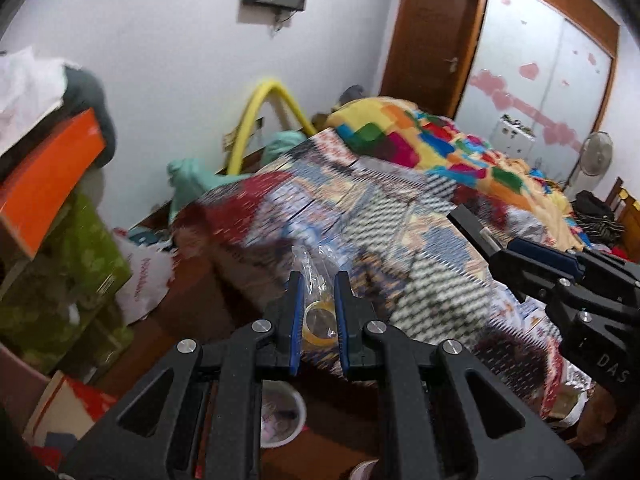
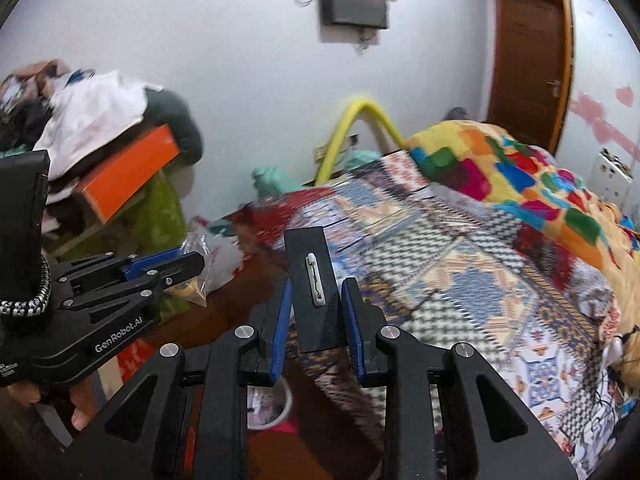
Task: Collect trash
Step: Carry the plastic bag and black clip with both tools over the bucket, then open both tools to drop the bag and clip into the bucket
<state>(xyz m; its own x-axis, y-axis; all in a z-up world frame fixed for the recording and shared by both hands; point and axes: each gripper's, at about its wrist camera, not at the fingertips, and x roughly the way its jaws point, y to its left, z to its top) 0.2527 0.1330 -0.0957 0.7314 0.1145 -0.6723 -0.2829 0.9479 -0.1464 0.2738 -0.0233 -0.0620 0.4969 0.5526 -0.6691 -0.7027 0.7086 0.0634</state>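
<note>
My left gripper is shut on a clear plastic bag with a roll of yellowish tape in it, held above the bed's near corner. It also shows in the right wrist view, with the bag hanging from it. My right gripper is shut on a flat black box with a small white clip drawn on it. The right gripper also shows in the left wrist view, holding the black box over the bed.
A bed with a patchwork cover and a bright blanket fills the right. A white bin stands on the floor below the grippers. Stacked boxes, one orange, and bags crowd the left. A wooden door is at the back.
</note>
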